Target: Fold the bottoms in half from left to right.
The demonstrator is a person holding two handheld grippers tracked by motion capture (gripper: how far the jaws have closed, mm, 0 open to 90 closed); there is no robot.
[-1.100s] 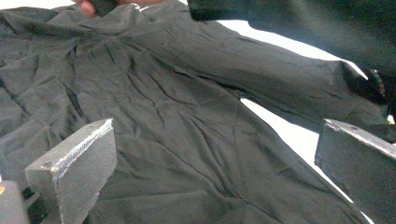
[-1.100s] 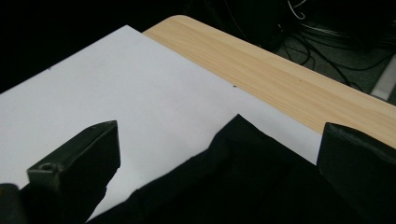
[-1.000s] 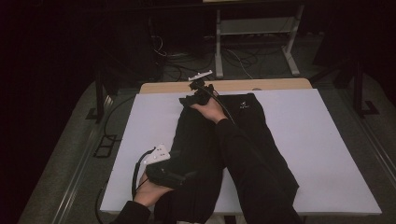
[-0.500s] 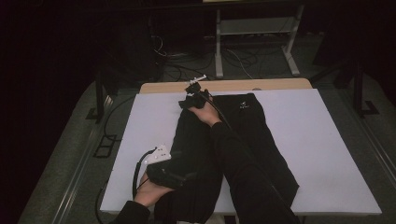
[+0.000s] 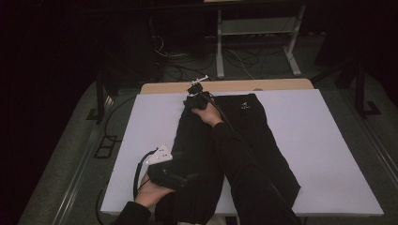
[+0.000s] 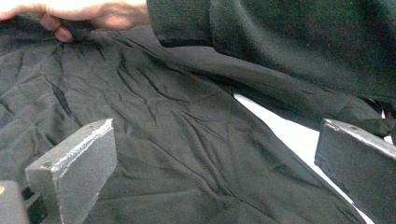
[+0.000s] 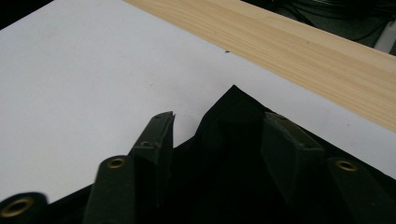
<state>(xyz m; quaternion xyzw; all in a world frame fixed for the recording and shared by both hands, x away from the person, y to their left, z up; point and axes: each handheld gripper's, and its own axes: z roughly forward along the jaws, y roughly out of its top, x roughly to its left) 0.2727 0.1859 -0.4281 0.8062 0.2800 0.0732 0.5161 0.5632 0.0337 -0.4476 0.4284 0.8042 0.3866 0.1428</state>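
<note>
Black trousers' (image 7: pixel 243 186) corner lies between closing right jaws.

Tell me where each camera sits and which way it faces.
High view: above the near edge, facing forward-down on the white table; both forearms show.
Left gripper view: rides the left gripper, jaws apart over the black garment; the other hand shows.
Right gripper view: rides the right gripper, jaws astride the garment's corner.
All share the garment.

Small white logo on the black garment (image 5: pixel 244 107), too small for reading.
</note>
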